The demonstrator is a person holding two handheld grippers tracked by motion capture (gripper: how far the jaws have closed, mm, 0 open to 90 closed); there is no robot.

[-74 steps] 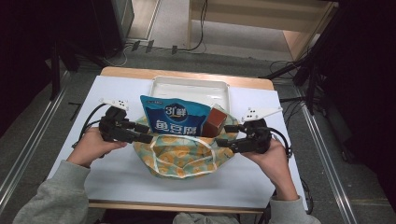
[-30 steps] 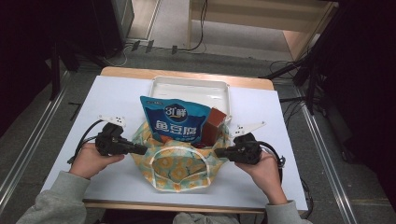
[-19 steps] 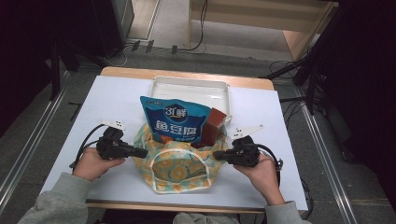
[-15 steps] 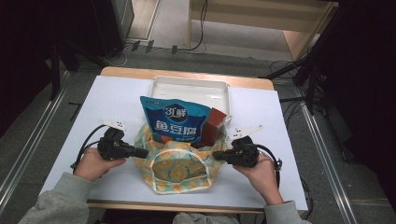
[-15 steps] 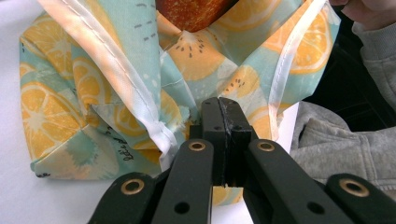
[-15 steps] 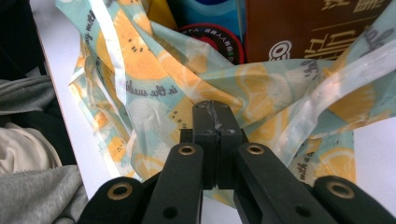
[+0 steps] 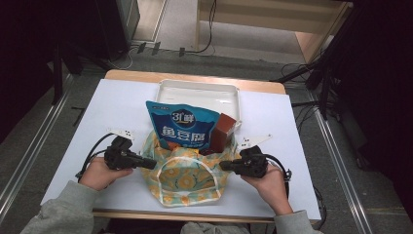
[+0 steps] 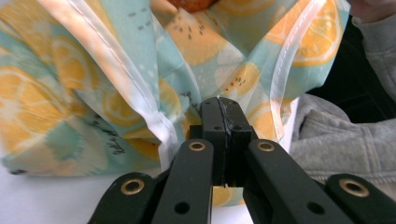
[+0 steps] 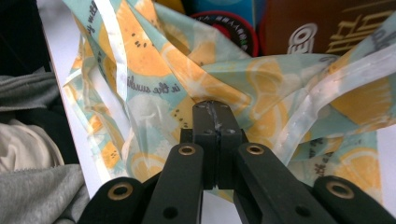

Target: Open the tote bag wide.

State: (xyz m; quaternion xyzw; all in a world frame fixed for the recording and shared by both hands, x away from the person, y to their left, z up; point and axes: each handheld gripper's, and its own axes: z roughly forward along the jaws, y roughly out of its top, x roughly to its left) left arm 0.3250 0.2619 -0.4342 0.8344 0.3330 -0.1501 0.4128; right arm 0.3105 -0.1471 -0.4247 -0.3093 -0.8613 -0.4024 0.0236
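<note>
1. The left gripper point(image 7: 146, 163) has its jaws fully closed, pinching the left edge of the bag point(image 7: 187, 178), likely to keep that side taut.
2. The bag, printed with lemons, lies on the worktop point(image 7: 122, 107) near the person, between the two grippers, its mouth spread, apparently so that the goods go in easily.
3. A blue pouch point(image 7: 182, 126) and a brown box point(image 7: 225, 130) stand in its far side, in front of a white tray point(image 7: 197, 90).
4. The right gripper point(image 7: 225, 166), jaws also clamped shut, holds the bag's right edge.
</note>
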